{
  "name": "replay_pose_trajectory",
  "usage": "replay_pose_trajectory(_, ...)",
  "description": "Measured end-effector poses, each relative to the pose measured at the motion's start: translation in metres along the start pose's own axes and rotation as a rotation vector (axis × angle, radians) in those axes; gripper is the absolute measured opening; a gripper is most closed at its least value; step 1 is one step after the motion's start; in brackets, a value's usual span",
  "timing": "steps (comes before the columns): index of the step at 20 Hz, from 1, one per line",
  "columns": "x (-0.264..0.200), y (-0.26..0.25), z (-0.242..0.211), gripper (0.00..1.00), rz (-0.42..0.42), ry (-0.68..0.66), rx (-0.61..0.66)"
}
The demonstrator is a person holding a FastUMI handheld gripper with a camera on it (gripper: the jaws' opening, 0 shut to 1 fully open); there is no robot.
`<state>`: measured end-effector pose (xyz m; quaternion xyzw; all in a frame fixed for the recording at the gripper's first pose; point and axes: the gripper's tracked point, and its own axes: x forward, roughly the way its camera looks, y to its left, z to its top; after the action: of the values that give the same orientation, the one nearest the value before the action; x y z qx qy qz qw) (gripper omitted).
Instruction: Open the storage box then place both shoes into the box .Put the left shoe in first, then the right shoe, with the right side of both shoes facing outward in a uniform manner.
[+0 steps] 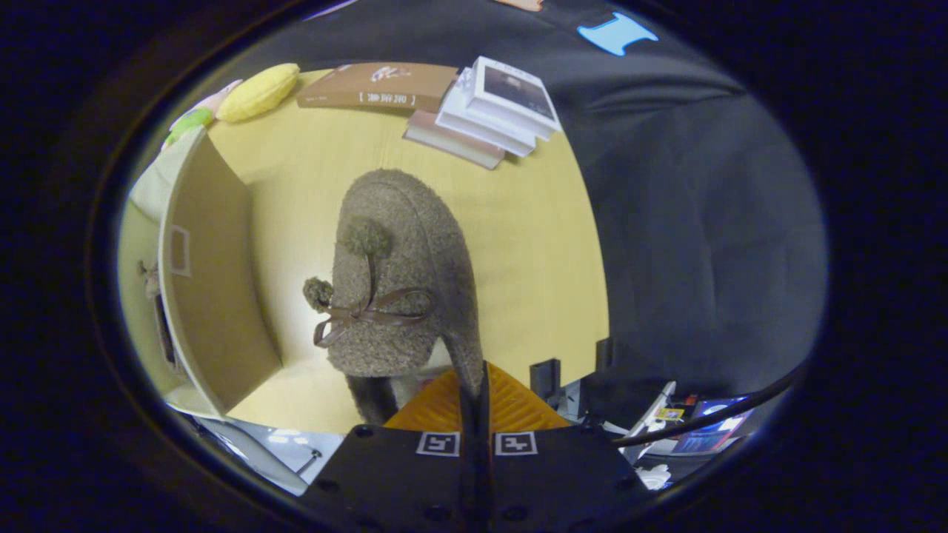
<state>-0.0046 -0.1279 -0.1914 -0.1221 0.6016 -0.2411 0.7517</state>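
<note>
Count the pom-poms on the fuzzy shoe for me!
2: one pom-pom sits on top of the brown shoe held by the gripper; the other hangs beside the bow. More may be hidden.

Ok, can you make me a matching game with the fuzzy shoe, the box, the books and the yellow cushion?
Things:
1. fuzzy shoe
2. storage box
3. books
4. yellow cushion

Matches:
A. stacked at the table's far edge
B. pinched by its rim in the gripper, whose jaws are closed on it
C. lying beyond the box, beside a brown book
D. open, left of the shoe

Pairs: 1-B, 2-D, 3-A, 4-C
</note>
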Motion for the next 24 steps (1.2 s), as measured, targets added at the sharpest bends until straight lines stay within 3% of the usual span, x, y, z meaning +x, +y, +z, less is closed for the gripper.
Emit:
replay_pose_trajectory(6,-0.1,0.014,0.046,0.03,-0.033,-0.126,-0.034)
replay_pose_trajectory(12,-0.149,0.095,0.073,0.04,0.086,-0.209,-0.118)
replay_pose_trajectory(18,-0.145,0.176,0.071,0.03,0.207,-0.192,-0.181)
replay_pose_trajectory(21,-0.123,0.213,0.066,0.04,0.285,-0.166,-0.188)
replay_pose_trajectory(24,-0.092,0.227,0.06,0.04,0.306,-0.135,-0.207)
